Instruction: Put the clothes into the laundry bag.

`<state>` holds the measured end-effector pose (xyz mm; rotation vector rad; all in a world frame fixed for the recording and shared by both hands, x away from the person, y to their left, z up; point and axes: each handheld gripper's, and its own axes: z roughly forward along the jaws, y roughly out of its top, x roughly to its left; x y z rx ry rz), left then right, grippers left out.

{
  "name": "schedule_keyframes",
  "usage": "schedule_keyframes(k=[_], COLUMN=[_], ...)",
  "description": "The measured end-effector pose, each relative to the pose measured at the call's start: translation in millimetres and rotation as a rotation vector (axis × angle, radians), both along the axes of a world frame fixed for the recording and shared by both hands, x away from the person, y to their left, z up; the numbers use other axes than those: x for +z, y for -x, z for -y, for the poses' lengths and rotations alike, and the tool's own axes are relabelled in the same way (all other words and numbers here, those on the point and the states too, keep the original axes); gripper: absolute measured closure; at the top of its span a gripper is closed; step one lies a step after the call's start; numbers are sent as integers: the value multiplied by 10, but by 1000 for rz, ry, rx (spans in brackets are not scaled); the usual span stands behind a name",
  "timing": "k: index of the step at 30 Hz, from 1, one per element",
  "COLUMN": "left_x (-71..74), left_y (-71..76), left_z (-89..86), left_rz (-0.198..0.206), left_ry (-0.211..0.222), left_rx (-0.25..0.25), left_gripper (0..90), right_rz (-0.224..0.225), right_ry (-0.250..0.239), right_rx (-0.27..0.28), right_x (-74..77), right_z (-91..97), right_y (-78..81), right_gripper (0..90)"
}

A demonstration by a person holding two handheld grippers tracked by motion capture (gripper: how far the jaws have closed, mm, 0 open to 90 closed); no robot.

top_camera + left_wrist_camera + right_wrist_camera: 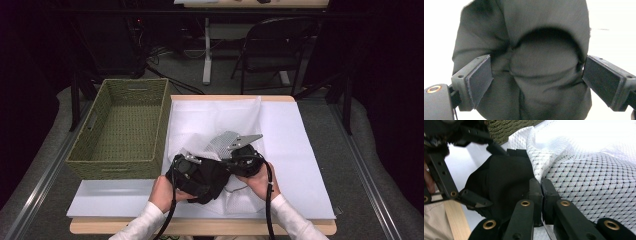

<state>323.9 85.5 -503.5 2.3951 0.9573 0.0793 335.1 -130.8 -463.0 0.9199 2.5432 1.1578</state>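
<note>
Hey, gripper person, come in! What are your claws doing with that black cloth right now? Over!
Left gripper open, black cloth between its jaws, unpinched. Right gripper shut on white mesh bag edge. Green basket waiting alongside, nothing blocking.

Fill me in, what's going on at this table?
A person works on a dark garment and a white mesh bag on the white-covered table, with a gripper in each hand. The left gripper is open, its pads on either side of a fold of the garment but not pressing it. The right gripper is shut at the bag's edge, beside the garment; what it pinches is hard to tell. The green woven basket stands at the left.
</note>
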Motion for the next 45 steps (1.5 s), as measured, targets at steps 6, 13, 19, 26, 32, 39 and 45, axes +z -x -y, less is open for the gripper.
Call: schedule_keyframes(k=[6,13,19,26,32,39,45], left_x=[-113,-81,-231,-250,-143,-44,-38], left_y=[38,88,21,90,104,13,-49], left_z=[-13,55,61,22,41,196,384], left_rz=[-16,26,-1,68,116,157,202], left_ry=[91,75,94,137,185,232,258], left_rx=[-9,12,17,15,50,64,75], left_gripper=[170,160,212,634,674,679,678], right_rz=[-6,-5,-9,-13,2,17,19], right_ry=[7,7,12,24,5,-33,-53], right_rx=[-2,-4,-4,-4,2,-8,-8], right_x=[-7,-6,-12,-28,25,103,126], right_z=[-5,-12,-16,-35,-35,-8,14], right_y=[-3,1,2,-9,12,33,37], right_gripper=[885,884,884,885,887,887,888])
